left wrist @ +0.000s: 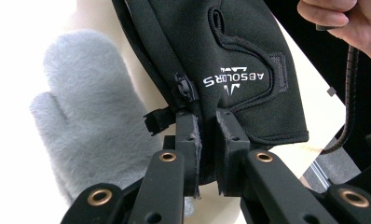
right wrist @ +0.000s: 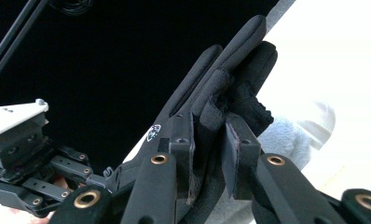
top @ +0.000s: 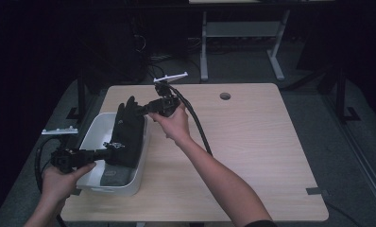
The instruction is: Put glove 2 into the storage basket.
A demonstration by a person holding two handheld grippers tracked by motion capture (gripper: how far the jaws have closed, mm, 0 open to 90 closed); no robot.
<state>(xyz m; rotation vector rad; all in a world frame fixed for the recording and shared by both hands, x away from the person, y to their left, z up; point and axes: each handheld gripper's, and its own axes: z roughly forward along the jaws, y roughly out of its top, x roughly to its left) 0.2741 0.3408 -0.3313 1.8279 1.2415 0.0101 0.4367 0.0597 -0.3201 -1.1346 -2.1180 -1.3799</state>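
High view: a black glove (top: 128, 135) is held over the white bin (top: 94, 130), its cuff clamped by the left gripper (left wrist: 206, 140), its fingers by the right gripper (right wrist: 210, 149). If pulled apart unevenly, one thin hold (the fingertip one especially) could be lost.

black glove (left wrist: 230, 56), grey fuzzy mitten (left wrist: 90, 126), white bin (top: 94, 135)

High view overhead, facing forward-down on table (top: 252, 142); gripper views close along jaws, sharing black glove (left wrist: 239, 60) with it.
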